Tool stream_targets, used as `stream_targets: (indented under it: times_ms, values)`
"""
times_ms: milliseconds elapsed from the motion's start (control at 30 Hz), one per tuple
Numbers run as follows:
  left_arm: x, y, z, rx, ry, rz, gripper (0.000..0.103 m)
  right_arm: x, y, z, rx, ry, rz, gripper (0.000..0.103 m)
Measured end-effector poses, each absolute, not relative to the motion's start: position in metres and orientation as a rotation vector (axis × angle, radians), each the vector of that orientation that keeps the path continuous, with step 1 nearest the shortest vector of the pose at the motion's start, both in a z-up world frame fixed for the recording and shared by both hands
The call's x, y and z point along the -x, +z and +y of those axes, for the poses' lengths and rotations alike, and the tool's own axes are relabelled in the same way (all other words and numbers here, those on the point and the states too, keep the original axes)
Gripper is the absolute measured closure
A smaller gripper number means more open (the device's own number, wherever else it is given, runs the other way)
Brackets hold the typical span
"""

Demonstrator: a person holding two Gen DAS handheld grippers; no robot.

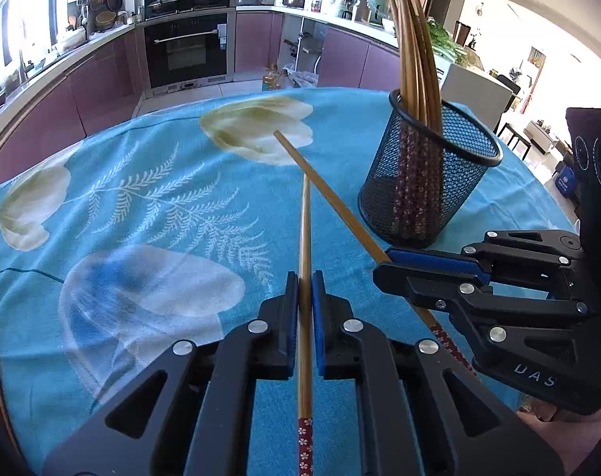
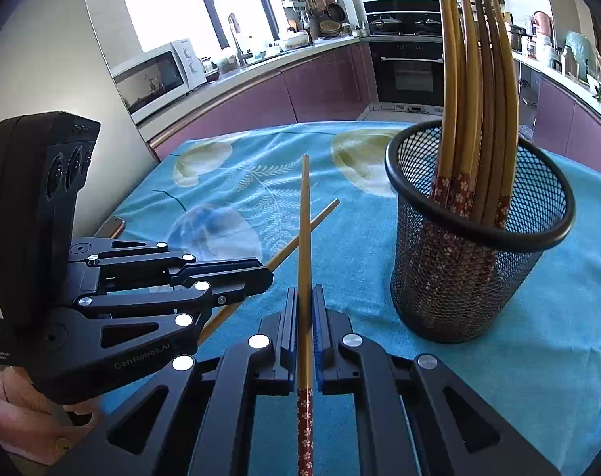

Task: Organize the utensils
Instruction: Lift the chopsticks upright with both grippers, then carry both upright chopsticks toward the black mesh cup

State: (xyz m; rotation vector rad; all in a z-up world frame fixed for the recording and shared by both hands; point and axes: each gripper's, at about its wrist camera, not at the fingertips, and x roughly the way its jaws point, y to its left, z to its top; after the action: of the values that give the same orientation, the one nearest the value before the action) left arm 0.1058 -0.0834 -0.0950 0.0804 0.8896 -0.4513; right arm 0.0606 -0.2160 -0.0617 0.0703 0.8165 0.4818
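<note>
While each gripper is clamped on one chopstick, the two shafts cross above the tablecloth (image 1: 102, 182). The left gripper (image 1: 305, 289) pinches its chopstick (image 1: 305, 230) mid-shaft; the right gripper (image 2: 305, 305) likewise grips the other chopstick (image 2: 304, 214). The mesh holder (image 2: 479, 246), already stocked with chopsticks, stands at 2 o'clock in the right wrist view. Separate the shafts first, then tip each patterned end downward over the rim before releasing.

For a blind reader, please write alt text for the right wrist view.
The right gripper is shut on a chopstick; the left gripper grips another that crosses behind it. A black mesh cup of chopsticks stands to the right on blue cloth.
</note>
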Motion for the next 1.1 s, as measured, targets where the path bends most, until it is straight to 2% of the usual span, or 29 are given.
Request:
stream_targets:
  times_ms: [1100]
  values:
    - [-0.078,-0.040,-0.069,0.029,-0.551,0.752,0.095,-0.032,-0.013,-0.249,-0.111,0.482,0.653,0.097]
